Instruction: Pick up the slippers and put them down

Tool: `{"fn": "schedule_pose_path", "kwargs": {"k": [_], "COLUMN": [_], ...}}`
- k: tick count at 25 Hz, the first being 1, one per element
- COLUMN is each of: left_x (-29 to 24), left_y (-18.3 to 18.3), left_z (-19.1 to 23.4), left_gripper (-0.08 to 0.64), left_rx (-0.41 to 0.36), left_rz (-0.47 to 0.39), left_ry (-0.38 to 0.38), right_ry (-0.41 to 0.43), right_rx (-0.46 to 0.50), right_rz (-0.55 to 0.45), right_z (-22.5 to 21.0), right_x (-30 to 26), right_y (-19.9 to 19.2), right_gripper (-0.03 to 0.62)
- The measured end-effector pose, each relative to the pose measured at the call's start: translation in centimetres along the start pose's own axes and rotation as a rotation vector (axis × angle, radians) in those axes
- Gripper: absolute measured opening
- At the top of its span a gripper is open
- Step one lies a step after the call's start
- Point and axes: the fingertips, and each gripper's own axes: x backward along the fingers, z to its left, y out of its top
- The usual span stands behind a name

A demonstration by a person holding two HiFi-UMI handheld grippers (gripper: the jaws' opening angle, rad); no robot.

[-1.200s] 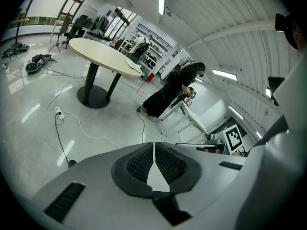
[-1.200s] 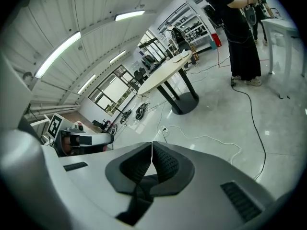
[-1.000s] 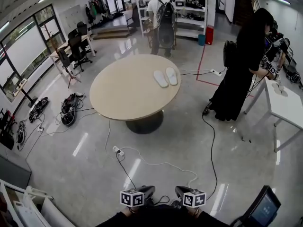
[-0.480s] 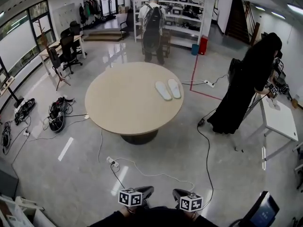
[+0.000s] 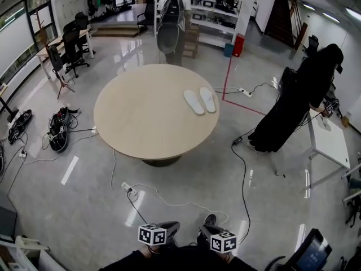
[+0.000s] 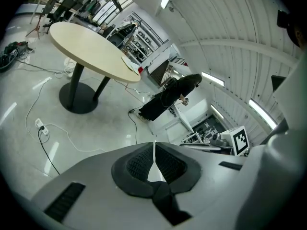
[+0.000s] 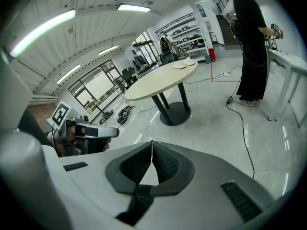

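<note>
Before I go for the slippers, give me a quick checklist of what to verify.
1. Slippers in sight, side by side on the table: ok.
2. Slippers in reach: not ok, a stretch of floor lies between.
3. Path free: not ok, a power strip lies on the floor before the table.
4. Left gripper empty: ok; jaws shut, to be opened for a grasp.
5. Right gripper empty: ok; jaws shut too.
6. Person in black away from the table: ok, standing apart at its right.
</note>
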Motion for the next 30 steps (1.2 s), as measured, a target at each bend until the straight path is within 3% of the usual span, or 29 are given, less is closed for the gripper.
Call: {"fn": "schedule_pose_path", "kwargs": {"k": [5, 9, 12, 18, 24, 30], "left_x": [-0.4, -1.4, -4.4, -12.9, -20.7, -25.7], "left_y": [2.9, 7.3, 10.5, 14.8, 18.0, 19.5], "left_z": [0.0, 0.1, -1.4, -4.6, -7.6, -9.3], "left_gripper": [0.025, 0.025, 0.025, 0.025, 0.025, 0.025], "left_rx": [-0.008, 0.009, -0.002, -0.028, -0.031, -0.08], "left_rz": [-0.014, -0.087, -0.118, -0.1, -0.045, 0.029], "left_ry": [0.073, 0.176, 0.205, 0.211, 0.173, 0.136], "right_ry": [0.067, 0.142, 0.19, 0.203, 0.157, 0.117], "right_rx": [-0.01, 0.018, 0.047, -0.009, -0.078, -0.141], "right_rz": [0.01, 0.003, -0.017, -0.044, -0.081, -0.116], "right_z": [-0.9, -3.2, -6.3, -15.2, -23.7, -28.2], "right_x": [-1.9, -2.9, -3.2, -2.5, -0.5, 0.5], "right_y": [3.8, 8.7, 12.5, 17.6, 20.9, 21.5], "right_gripper": [0.017, 0.017, 0.017, 0.017, 0.017, 0.017]}}
